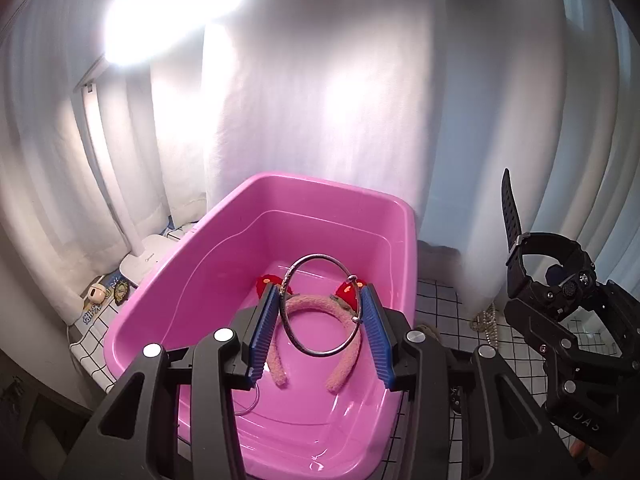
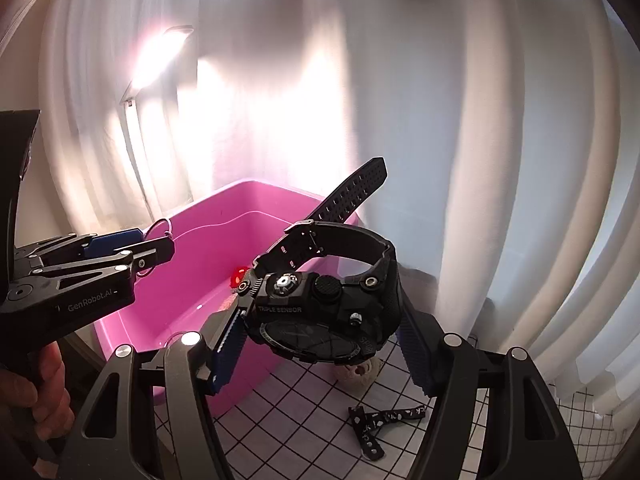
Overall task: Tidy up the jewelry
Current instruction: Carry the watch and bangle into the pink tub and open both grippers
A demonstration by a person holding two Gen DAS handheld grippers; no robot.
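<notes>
My left gripper point(image 1: 322, 312) is shut on a silver bangle point(image 1: 320, 306), holding it upright above the pink tub point(image 1: 168, 280). A pink plush headband with red ears point(image 1: 344, 364) lies on the tub floor below it. My right gripper point(image 2: 320, 320) is shut on a black wristwatch point(image 2: 324, 300), held above the tub's right edge, strap sticking up. The right gripper with the watch point(image 1: 560, 276) shows at the right of the left wrist view. The left gripper point(image 2: 152, 248) and bangle point(image 2: 158, 226) show at the left of the right wrist view, over the tub point(image 2: 192, 280).
A checked white cloth point(image 2: 320, 408) covers the table. On it lie a black printed ribbon point(image 2: 380, 424), a pale lumpy item point(image 2: 356, 372) and a pearl strand point(image 1: 490, 324). A white lamp base point(image 1: 148, 260) and small trinkets point(image 1: 106, 292) sit left of the tub. White curtains hang behind.
</notes>
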